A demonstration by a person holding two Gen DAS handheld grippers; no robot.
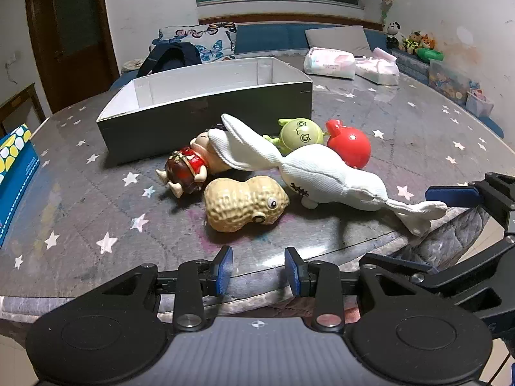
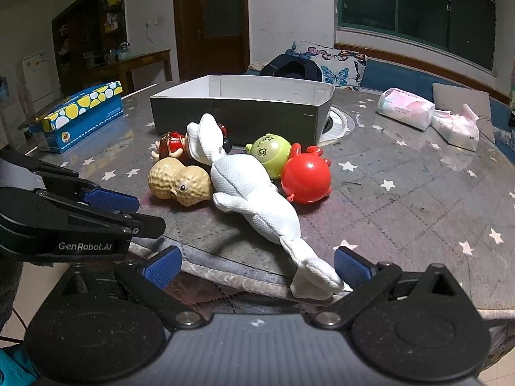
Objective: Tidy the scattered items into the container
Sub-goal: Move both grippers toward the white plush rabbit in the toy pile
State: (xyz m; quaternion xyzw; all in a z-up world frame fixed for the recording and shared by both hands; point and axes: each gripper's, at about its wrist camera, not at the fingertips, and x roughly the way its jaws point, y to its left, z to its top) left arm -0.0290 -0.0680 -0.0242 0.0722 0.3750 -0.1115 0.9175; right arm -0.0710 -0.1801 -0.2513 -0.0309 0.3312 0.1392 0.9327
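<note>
The toys lie in a tight heap on the table (image 1: 80, 212), just in front of the box's (image 1: 206, 119) dark near wall. A white plush toy (image 1: 322, 173) sprawls across the heap, one end draped over a small doll (image 1: 186, 167) and its tail hanging over the table's near edge. A peanut toy (image 1: 244, 206) sits in front of the doll, touching the plush. Behind the plush, a green ball toy (image 1: 301, 135) and a red ball toy (image 1: 349, 144) touch each other, close to the box's right corner.

The box is open at the top, its white inner walls showing; the floor inside cannot be seen.

The left gripper (image 1: 259, 270) hovers at the near edge with its jaws spread and nothing between them, the peanut just ahead. The right gripper (image 2: 256, 268) is spread wider, its jaws on either side of the plush's tail, the right pad (image 2: 351, 267) just beside the fabric.

Bare table opens to the right of the red ball; a blue tissue box (image 2: 83, 115) stands well left and tissue packs (image 2: 405, 107) far right.
</note>
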